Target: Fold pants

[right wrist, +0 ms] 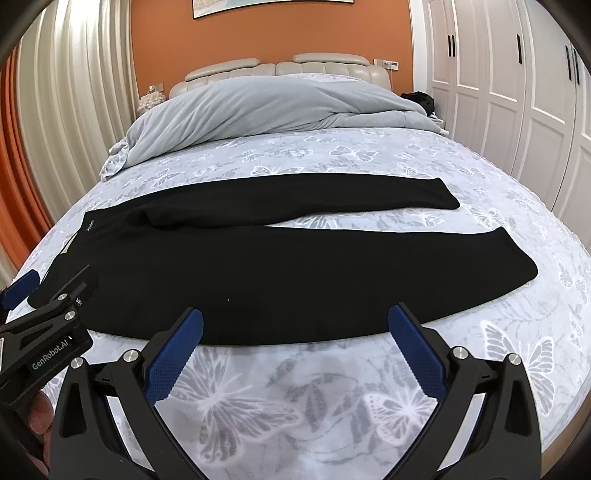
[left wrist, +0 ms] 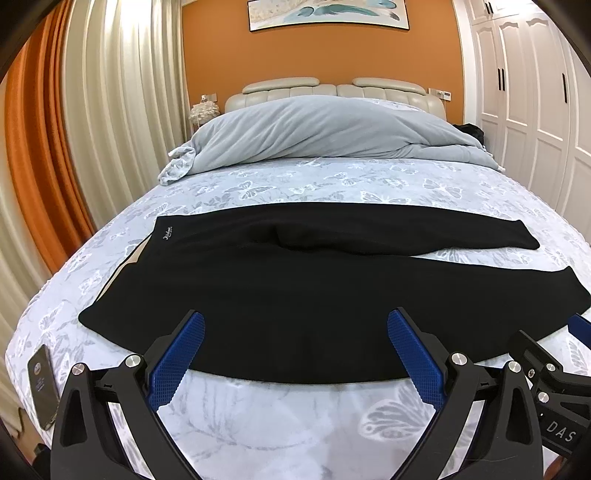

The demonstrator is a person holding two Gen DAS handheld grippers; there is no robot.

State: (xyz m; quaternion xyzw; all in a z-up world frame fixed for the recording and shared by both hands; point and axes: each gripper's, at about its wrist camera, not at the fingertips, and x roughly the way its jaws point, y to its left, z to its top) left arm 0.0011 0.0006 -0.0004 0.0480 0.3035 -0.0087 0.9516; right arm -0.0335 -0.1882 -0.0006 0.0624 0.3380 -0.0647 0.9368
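your left gripper [left wrist: 295, 325] and right gripper [right wrist: 295, 325] both hang with jaws spread, holding nothing, just short of the near edge of the pants [left wrist: 258, 288]. pinch that near edge at both spots together (lift evenly). count: one pants, two legs, two grippers.

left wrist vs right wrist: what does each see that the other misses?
Left wrist only: a phone lying at the bed's near-left edge, and the full framed picture above the headboard.

Right wrist only: the far wardrobe doors at the right edge.

Both: black pants laid flat on the butterfly sheet, legs apart, grey duvet behind, left tongs and right tongs open.
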